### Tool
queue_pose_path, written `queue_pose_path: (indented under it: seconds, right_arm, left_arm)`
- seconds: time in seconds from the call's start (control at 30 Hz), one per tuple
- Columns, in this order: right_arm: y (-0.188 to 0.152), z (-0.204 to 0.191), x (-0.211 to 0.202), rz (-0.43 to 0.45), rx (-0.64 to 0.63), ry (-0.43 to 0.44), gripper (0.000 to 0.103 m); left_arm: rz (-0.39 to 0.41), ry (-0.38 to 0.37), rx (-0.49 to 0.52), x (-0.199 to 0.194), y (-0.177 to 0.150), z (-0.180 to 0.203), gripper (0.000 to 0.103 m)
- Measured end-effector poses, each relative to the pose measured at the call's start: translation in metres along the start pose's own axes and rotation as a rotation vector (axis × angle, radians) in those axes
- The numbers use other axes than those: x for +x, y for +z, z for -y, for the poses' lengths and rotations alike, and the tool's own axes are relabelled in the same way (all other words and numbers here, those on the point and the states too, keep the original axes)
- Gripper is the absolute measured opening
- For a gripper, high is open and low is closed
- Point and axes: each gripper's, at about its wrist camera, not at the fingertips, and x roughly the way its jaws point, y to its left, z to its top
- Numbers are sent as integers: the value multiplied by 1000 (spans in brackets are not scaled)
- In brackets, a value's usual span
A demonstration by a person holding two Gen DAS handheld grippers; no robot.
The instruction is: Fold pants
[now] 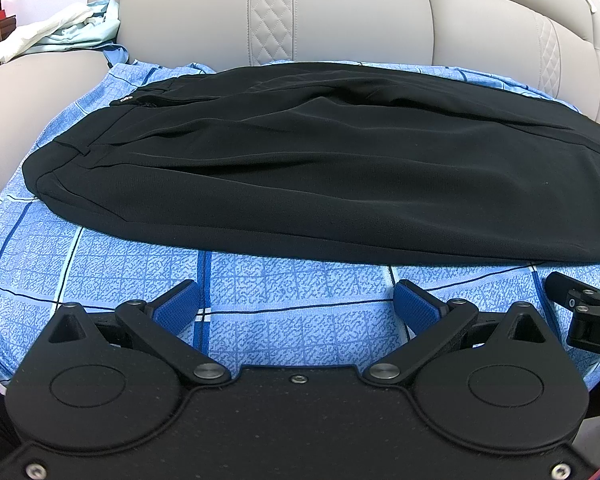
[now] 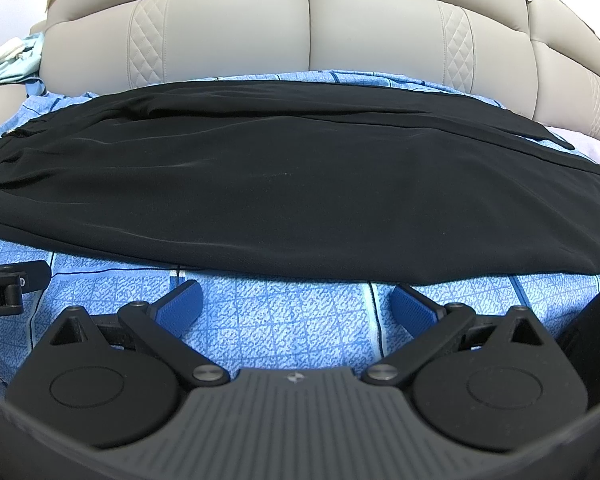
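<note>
- The black pants [image 1: 300, 168] lie flat across the middle of both views, on a blue checked sheet [image 1: 280, 292] spread over a grey sofa [image 1: 340, 12].
- The pants look folded once the long way, one leg on top of the other. The waist end is at the left of the frame and the leg ends are at the right.
- So I think the first fold is done. The pants are still long, so the fold from end to end is what is left.
- The left gripper [image 1: 296, 300] sits low in its view, just short of the near edge of the pants. Its blue pads [image 1: 178, 304] are wide apart and hold nothing.
- The right gripper [image 2: 296, 300] is the same: fingers spread, nothing between them, close to the pants but not touching.
- A pile of light clothes [image 1: 60, 36] rests on the sofa at the upper left.
</note>
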Motion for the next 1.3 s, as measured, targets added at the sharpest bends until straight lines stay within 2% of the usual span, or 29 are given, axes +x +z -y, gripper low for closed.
queue_pose_path:
  seconds: [1.3]
  right_arm:
    - [0, 1, -1, -3, -4, 5, 103]
  left_arm:
    - [-1, -1, 2, 0, 1, -2, 103]
